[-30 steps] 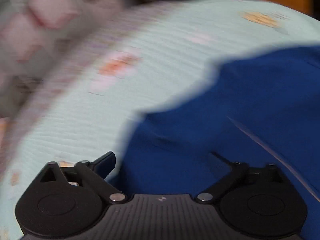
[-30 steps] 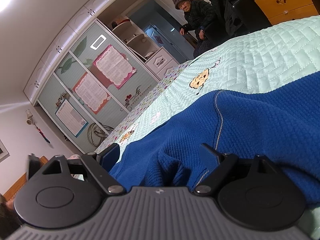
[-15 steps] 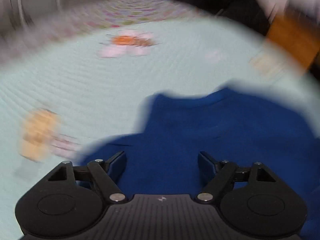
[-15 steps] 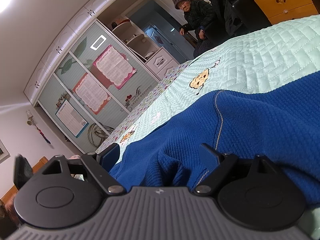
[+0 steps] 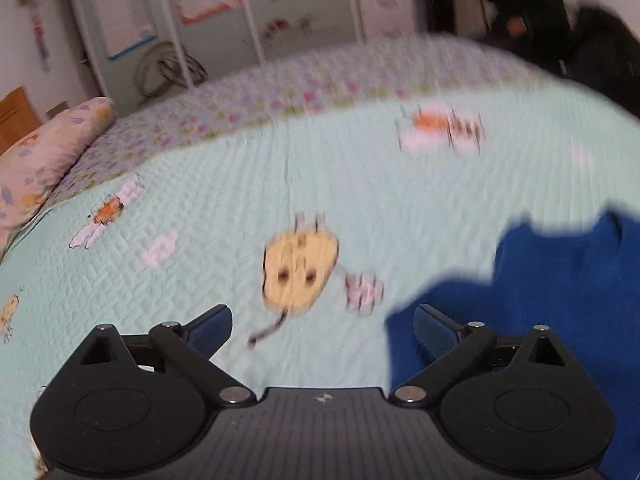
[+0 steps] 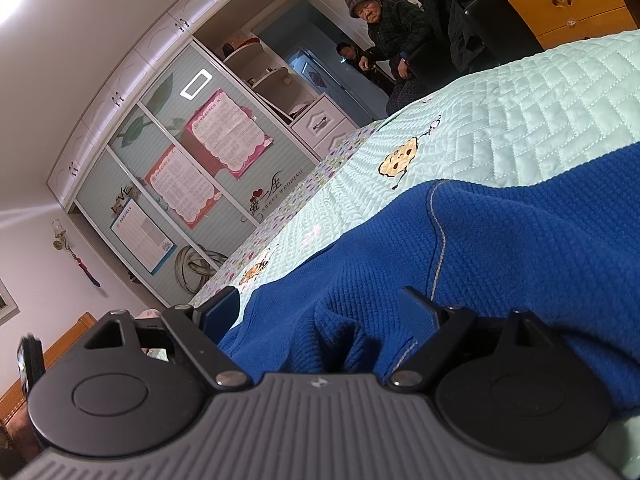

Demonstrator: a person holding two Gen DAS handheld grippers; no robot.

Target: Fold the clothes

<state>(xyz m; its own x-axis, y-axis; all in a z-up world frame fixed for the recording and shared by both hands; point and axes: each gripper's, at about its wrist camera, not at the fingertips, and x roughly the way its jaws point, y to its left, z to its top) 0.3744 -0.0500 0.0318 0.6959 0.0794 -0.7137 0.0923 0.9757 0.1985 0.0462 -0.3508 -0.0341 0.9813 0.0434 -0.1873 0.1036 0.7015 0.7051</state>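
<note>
Left wrist view. Left gripper [image 5: 322, 326]: lower centre, jaws spread wide, nothing between them, bare quilt [image 5: 360, 184] showing in the gap. Garment [image 5: 560, 304]: blue, lower right of frame, edge reaching behind the right finger [image 5: 434, 328]; touching or not, cannot tell through the blur. Quilt: mint green, cartoon prints, filling mid frame. Pillow [image 5: 44, 156]: far left. Wardrobe [image 5: 224, 20]: top of frame, posters on the doors. Whole frame smeared.

Right wrist view. Right gripper [image 6: 320, 312]: lower centre, tilted, jaws apart but straddling a bunched ridge of the garment [image 6: 460, 264]; cloth rising between the fingers and lying over the right one, not pinched. Garment: waffle-knit blue, pale seam running down it, spread from centre to right edge, rumpled on the quilt [image 6: 520, 112]. Bystanders [image 6: 384, 28]: upper right, by the doorway. Dresser [image 6: 560, 0]: upper right corner.

Step in hand, as judged: taking hold of an edge for a fold, right side placed on the cloth, left side off it. Number of folds already made: not readable from these views.

Next move, as judged: closing the right jaws on the bunched ridge; bringing the left jaws onto the garment's near edge at lower right; lifting both together so the layer carries over flat.
</note>
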